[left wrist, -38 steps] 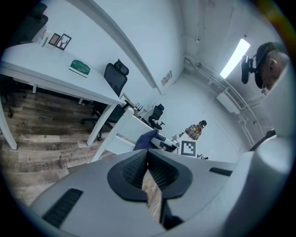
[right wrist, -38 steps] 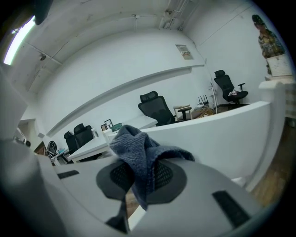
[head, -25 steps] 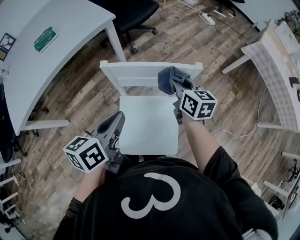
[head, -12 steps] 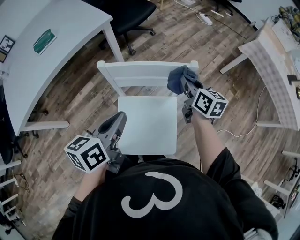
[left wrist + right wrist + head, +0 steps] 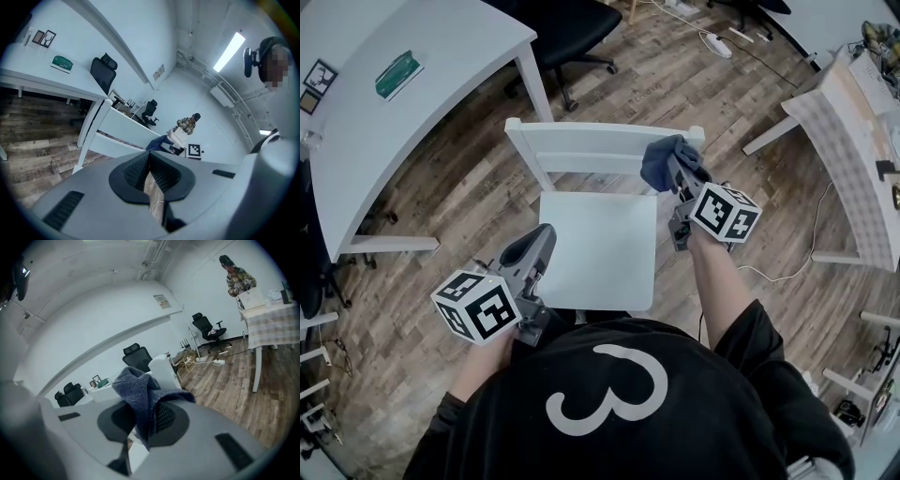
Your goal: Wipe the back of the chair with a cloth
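A white wooden chair stands in front of me, its back rail (image 5: pixel 591 141) far from me and its seat (image 5: pixel 600 248) bare. My right gripper (image 5: pixel 677 165) is shut on a bunched blue cloth (image 5: pixel 664 157), which rests against the right end of the back rail by the right post. In the right gripper view the cloth (image 5: pixel 138 387) sticks up from between the jaws of that gripper (image 5: pixel 143 416), with the post (image 5: pixel 164 371) just behind. My left gripper (image 5: pixel 540 236) hangs shut and holding nothing beside the seat's left front; its jaws (image 5: pixel 150 174) point toward the chair back (image 5: pixel 117 133).
A white desk (image 5: pixel 403 103) stands at the left, with a black office chair (image 5: pixel 572 28) behind the white chair. A table with a checked cover (image 5: pixel 853 131) is at the right. A power strip (image 5: pixel 717 42) and a cable lie on the wood floor. A person (image 5: pixel 236 275) stands far off.
My right gripper has slid the cloth to the right along the back rail, from right of the middle to the right post. The left gripper has stayed put.
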`<state>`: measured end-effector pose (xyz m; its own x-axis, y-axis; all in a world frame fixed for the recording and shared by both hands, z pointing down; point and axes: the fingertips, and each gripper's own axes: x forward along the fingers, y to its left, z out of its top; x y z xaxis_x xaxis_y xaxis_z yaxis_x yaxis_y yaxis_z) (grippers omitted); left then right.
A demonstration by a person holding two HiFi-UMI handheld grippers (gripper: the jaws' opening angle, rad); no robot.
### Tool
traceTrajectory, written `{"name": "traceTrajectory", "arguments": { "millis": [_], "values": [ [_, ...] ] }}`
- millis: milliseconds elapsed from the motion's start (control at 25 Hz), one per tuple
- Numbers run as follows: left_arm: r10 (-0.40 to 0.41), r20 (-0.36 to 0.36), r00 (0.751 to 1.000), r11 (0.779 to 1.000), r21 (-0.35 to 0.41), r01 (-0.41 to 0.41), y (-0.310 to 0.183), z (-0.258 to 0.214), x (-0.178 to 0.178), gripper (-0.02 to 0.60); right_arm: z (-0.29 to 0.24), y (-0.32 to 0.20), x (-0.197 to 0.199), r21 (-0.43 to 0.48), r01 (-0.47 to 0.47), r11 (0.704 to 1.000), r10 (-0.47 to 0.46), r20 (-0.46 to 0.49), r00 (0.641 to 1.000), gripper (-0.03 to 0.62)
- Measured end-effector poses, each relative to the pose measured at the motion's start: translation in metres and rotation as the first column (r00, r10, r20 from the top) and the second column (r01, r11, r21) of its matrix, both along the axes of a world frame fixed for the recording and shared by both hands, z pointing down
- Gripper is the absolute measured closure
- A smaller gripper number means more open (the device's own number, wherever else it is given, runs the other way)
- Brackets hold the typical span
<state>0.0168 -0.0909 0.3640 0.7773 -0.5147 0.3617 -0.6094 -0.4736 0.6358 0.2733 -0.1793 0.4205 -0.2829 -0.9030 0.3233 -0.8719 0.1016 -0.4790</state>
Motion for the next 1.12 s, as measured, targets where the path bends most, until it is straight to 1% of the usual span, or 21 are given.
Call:
{"name": "traceTrajectory", "arguments": {
  "millis": [160, 280, 400, 520, 720, 960, 1040, 1120],
  "values": [
    [-0.017, -0.009, 1.0, 1.0, -0.006, 0.017, -0.003, 0.0, -0.007, 0.568, -0.017, 0.005, -0.028, 0.053, 0.09, 0.995, -0.088, -0.027, 0.996, 0.545],
    [-0.046, -0.011, 0.999, 0.999, -0.012, 0.046, -0.004, 0.001, -0.019, 0.568, -0.026, 0.005, -0.062, 0.084, 0.178, 0.98, -0.174, -0.052, 0.983, 0.545],
    [-0.086, -0.008, 0.996, 0.996, -0.012, 0.086, -0.004, -0.001, -0.036, 0.568, -0.027, 0.001, -0.102, 0.103, 0.259, 0.96, -0.255, -0.047, 0.966, 0.545],
    [-0.134, 0.001, 0.991, 0.991, -0.012, 0.134, -0.005, -0.003, -0.061, 0.568, -0.023, -0.005, -0.142, 0.11, 0.324, 0.94, -0.32, -0.049, 0.946, 0.545],
    [-0.23, 0.019, 0.973, 0.973, -0.029, 0.231, -0.005, -0.003, -0.103, 0.568, -0.012, -0.016, -0.202, 0.096, 0.444, 0.891, -0.438, -0.08, 0.896, 0.545],
    [-0.322, 0.057, 0.945, 0.945, -0.044, 0.324, 0.002, -0.004, -0.151, 0.568, 0.012, -0.03, -0.26, 0.056, 0.51, 0.859, -0.503, -0.099, 0.858, 0.545],
    [-0.348, 0.071, 0.935, 0.935, -0.049, 0.352, 0.003, -0.004, -0.165, 0.568, 0.021, -0.039, -0.268, 0.039, 0.508, 0.86, -0.502, -0.107, 0.858, 0.545],
    [-0.373, 0.082, 0.924, 0.924, -0.058, 0.378, 0.005, -0.002, -0.176, 0.568, 0.031, -0.05, -0.272, 0.017, 0.495, 0.869, -0.491, -0.102, 0.865, 0.545]
  ]
}}
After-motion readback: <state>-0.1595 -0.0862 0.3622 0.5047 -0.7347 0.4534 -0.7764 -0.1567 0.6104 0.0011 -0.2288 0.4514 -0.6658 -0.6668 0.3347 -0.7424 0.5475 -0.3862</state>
